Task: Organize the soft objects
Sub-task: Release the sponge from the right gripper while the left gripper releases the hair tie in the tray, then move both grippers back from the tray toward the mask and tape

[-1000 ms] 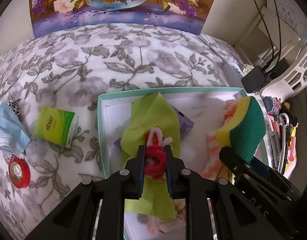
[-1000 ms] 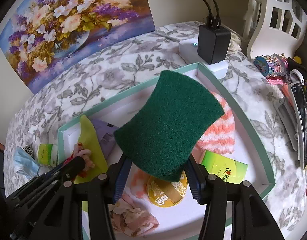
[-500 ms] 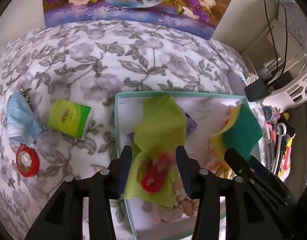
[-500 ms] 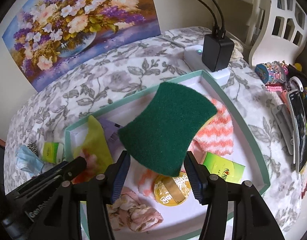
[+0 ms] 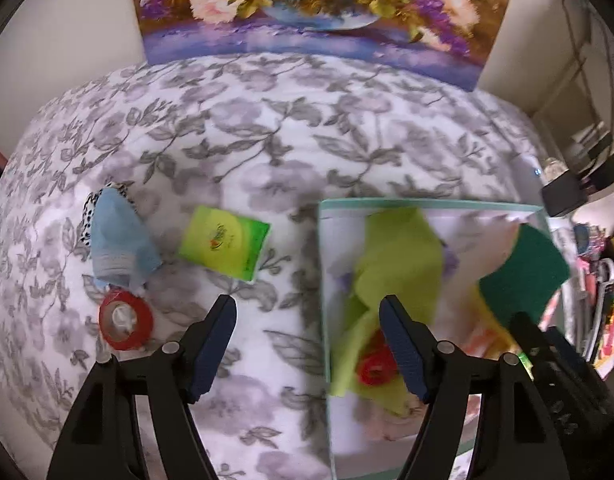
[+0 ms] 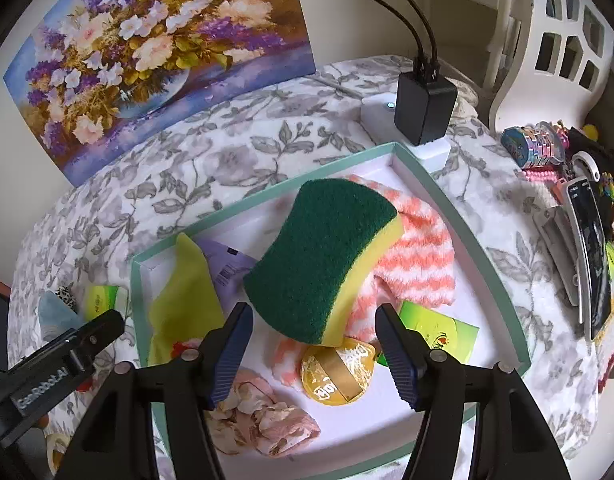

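Note:
A mint-rimmed white tray [image 6: 483, 240] [image 5: 322, 272] holds soft things. A green-and-yellow sponge [image 6: 323, 256] [image 5: 523, 276] rests tilted on a pink-and-white cloth [image 6: 415, 256]. A lime cloth [image 5: 395, 272] [image 6: 183, 300] lies at the tray's left with a red hair tie [image 5: 373, 368] on it. My right gripper [image 6: 313, 354] is open just behind the sponge, its pads clear of it. My left gripper [image 5: 307, 348] is open and empty above the tray's left rim. A green tissue pack [image 5: 223, 244], a blue face mask [image 5: 119, 248] and a red tape roll [image 5: 125, 325] lie on the floral cover to the left.
The tray also holds a second tissue pack [image 6: 439, 332], a gold round tin [image 6: 339, 368], a pink scrunchie [image 6: 267, 416] and a purple packet [image 6: 227, 264]. A black charger [image 6: 423, 108] on a white power strip stands behind the tray. Clutter [image 6: 579, 208] lines the right edge.
My left gripper let go of the red hair tie onto the lime cloth, opened wide and swung left. My right gripper opened and released the sponge, which now rests on the pink cloth.

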A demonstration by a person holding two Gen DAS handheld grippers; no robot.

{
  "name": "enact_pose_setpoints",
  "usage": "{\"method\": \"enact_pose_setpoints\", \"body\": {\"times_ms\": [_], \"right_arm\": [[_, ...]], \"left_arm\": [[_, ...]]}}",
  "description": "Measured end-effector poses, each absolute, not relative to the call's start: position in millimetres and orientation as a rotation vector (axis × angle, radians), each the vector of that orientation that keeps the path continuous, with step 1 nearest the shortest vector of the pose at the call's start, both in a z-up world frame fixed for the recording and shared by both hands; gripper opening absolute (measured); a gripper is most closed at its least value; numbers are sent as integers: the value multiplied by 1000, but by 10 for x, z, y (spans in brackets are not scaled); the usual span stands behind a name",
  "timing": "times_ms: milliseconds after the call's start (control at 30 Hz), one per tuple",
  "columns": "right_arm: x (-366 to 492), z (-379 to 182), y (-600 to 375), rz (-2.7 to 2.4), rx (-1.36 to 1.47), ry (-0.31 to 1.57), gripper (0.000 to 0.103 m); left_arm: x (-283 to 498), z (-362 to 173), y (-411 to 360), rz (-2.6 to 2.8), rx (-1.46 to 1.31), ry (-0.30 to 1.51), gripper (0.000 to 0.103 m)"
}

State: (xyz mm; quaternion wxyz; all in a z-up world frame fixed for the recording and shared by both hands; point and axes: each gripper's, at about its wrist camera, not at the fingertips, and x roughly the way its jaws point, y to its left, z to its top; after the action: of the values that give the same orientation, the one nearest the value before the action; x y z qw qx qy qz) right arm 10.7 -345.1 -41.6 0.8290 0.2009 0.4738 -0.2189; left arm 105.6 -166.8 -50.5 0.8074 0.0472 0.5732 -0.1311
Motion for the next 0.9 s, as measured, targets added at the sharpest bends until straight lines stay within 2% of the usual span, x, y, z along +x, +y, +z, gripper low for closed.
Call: {"method": "enact_pose_setpoints", "body": {"times_ms": [133, 267, 300, 333, 367, 500, 900], "right_arm": [[114, -447, -3452, -468, 419, 1015, 80], [116, -474, -3456, -472, 417, 1021, 87], [114, -482, -3459, -475, 417, 1023, 88], [114, -492, -3461, -477, 418, 1025, 89], [114, -498, -3464, -478, 418, 1027, 90], [111, -517, -3467, -483, 419, 1030, 103], [83, -535, -3484, -495, 448, 1020, 103]], "left_arm": [[1068, -621, -1633, -242, 130, 1253, 79], [1072, -686, -1615, -210, 153, 1263, 80], [1079, -697, -1608, -205, 155, 1265, 83], [1084, -705, -1600, -201, 156, 1266, 96], [1087, -710, -1593, -196, 156, 1265, 100], [1099, -715, -1564, -170, 159, 1256, 100], [1145, -646, -1471, -173, 117, 1253, 100]]}}
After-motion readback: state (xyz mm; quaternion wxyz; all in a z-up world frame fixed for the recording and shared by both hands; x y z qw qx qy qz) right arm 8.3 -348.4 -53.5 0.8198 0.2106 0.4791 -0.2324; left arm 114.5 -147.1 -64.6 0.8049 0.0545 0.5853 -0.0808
